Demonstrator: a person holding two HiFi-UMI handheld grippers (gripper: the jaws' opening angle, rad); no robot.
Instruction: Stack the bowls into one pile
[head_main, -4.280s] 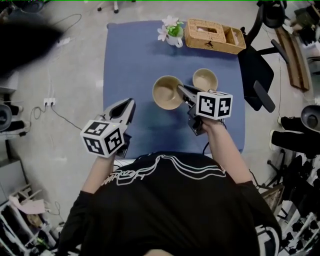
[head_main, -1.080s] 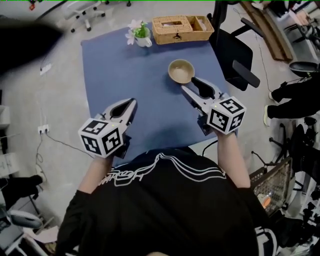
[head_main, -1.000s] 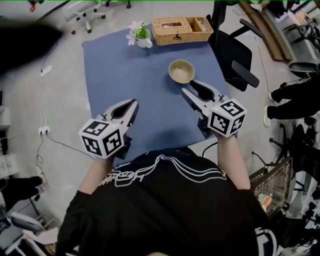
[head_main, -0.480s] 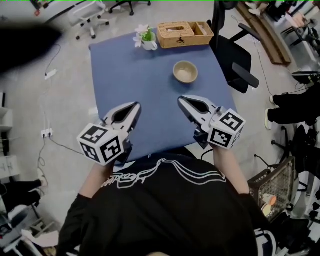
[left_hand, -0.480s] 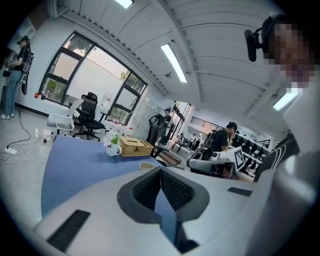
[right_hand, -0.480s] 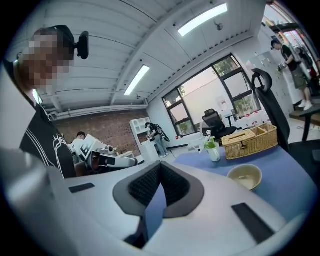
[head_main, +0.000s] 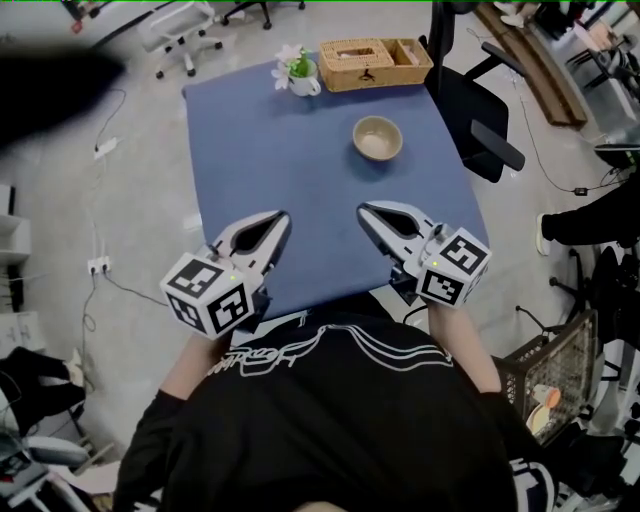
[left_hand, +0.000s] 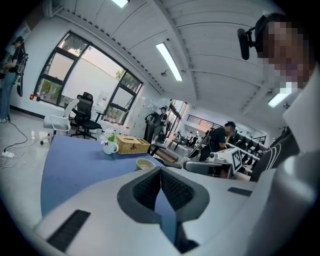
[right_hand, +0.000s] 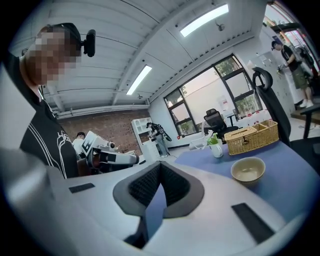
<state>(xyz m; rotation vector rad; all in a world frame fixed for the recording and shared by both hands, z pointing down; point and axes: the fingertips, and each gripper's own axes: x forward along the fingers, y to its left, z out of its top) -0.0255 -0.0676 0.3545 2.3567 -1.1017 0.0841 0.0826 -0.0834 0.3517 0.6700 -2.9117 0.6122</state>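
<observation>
- Jaws on the left gripper (left_hand: 160, 172) are pressed together with nothing between the ribbed pads. The right gripper (right_hand: 160, 169) is in the same state, closed on nothing.
- We find both grippers held level, side by side over the near edge of the blue cloth-covered table (head_main: 270, 140), tips pointing away from the person.
- We record one round beige ceramic bowl shape (head_main: 377, 138) standing upright on the far right part of the table, well apart from both grippers. It sits nearer the rectangular woven wicker basket (head_main: 375, 62) and the small white mug of flowers (head_main: 300, 75) than the person.
- No second bowl stands apart on the table in any view. We cannot tell from the rim alone whether this shape is one bowl or several nested.
- Judgement: the pile appears made, and the step in hand is the retreat and final check.
- To do this well, we advise keeping both grippers closed and clear of the bowl so nothing nudges the pile.
- We also advise looking at the rim from the right gripper view, which has the lower, closer angle. A level, even rim suggests the bowls are seated; a tilted or doubled edge suggests one is riding high.
- If a correction is needed, we judge the right gripper the better placed. It should take the rim at one side and settle the upper bowl straight down, not drag it.
- Risk noted: glazed bowls slide, and the pile stands towards the table's right side, where the black office chair (head_main: 485, 125) is.
</observation>
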